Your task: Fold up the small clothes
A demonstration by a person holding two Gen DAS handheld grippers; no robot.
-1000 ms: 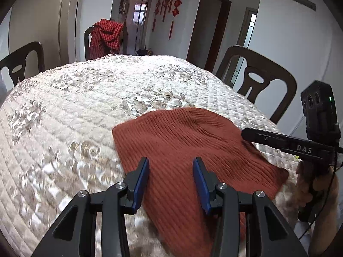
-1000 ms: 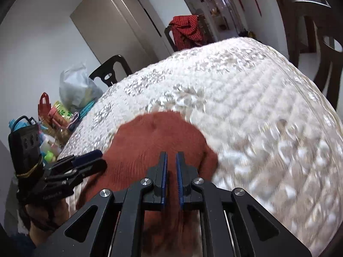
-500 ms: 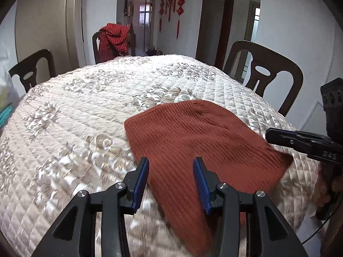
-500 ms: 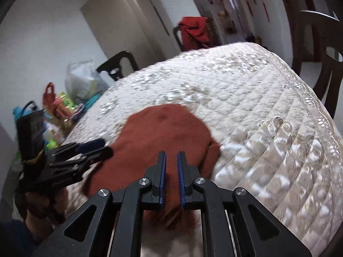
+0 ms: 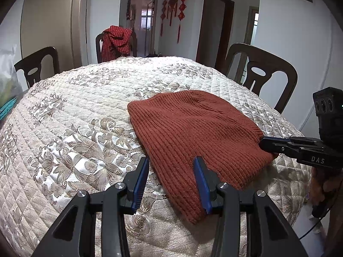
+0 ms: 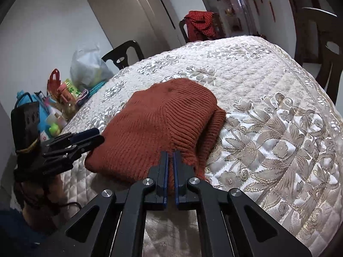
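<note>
Right gripper (image 6: pixel 169 156): jaws clenched on the near edge of the rust knit hat (image 6: pixel 158 124); fabric visible pinched between the blue pads. Left gripper (image 5: pixel 171 165): jaws released, standing apart, the hat's near left corner lying between them with no pad pressing on it.

Hat lies flat on the quilted floral table cover (image 5: pixel 85 128), at the near right part of the table. In the right wrist view its right side is doubled under, showing a second ribbed layer. Its near hem reaches close to the cover's near edge; in the left wrist view the right gripper (image 5: pixel 268 144) meets the hat at its right corner.

Open room: cover bare to the left of the hat and beyond it up to the far rim.

Counts: one hat. Two grippers. Three chairs at the table in the left wrist view; the far one (image 5: pixel 116 40) carries a red checked cloth. Clutter of bottles and bags (image 6: pixel 64 94) off the table's left side, number unclear.
</note>
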